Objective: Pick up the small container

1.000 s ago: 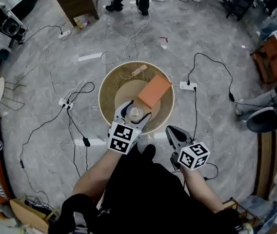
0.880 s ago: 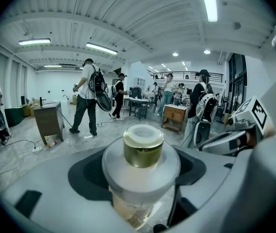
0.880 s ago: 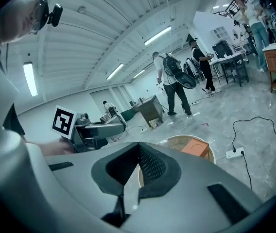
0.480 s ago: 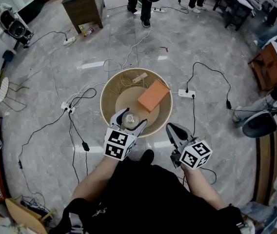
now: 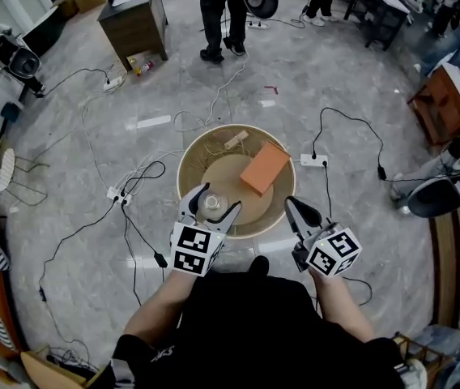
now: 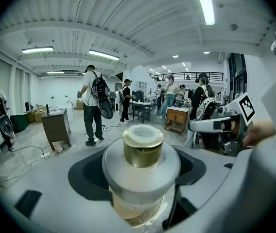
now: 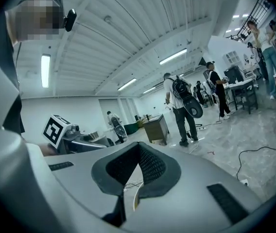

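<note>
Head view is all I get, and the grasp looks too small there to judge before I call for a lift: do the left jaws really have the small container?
Observer: Yes. The left gripper view shows the left gripper with its jaws closed on the small container, one jaw at each side of its pale body.
Operator: Is it sitting straight?
Observer: It stands upright, with its gold-coloured cap pointing up between the jaws.
Operator: And the right gripper?
Observer: The right gripper view shows the right gripper with its jaws together and nothing between them.
</note>
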